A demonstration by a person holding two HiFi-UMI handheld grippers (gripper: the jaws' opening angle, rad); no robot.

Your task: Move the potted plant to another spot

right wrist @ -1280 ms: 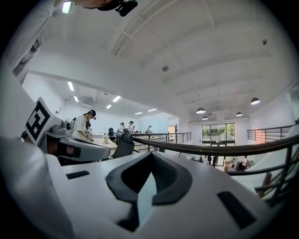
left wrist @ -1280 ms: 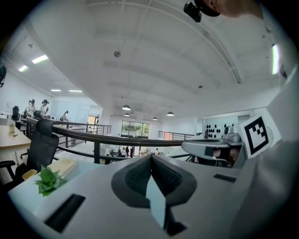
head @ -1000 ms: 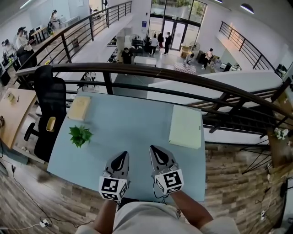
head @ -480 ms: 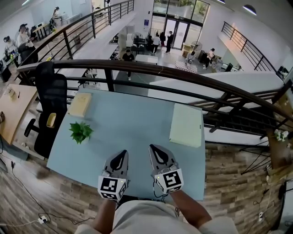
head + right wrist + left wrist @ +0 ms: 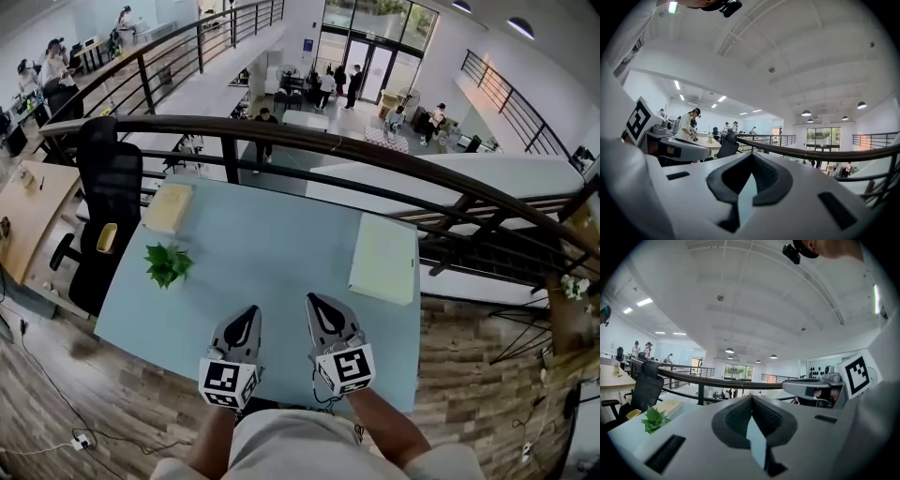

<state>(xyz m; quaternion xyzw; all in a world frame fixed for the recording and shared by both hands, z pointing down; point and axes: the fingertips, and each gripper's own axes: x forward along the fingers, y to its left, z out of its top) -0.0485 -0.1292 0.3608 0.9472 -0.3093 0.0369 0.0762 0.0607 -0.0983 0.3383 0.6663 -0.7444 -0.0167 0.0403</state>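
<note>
Nearest, at the lower centre of the head view, the left gripper (image 5: 247, 313) and right gripper (image 5: 315, 303) are held side by side above the near edge of the light blue desk (image 5: 272, 248). In each gripper view the jaws are seen pressed together with nothing between them; neither gripper is in contact with any object.

The potted plant (image 5: 168, 264) is seen at centre left of the frame, upright on the desk close to its left edge and well apart from both grippers. A beige box (image 5: 170, 206) is noted beyond the plant, at the desk's far left corner. A pale green flat pad (image 5: 383, 258) lies along the right side of the desk.

A black office chair (image 5: 108, 183) stands at the left of the desk. A dark railing (image 5: 328, 145) runs behind the desk's far edge, and a lower floor with people is visible beyond it.
</note>
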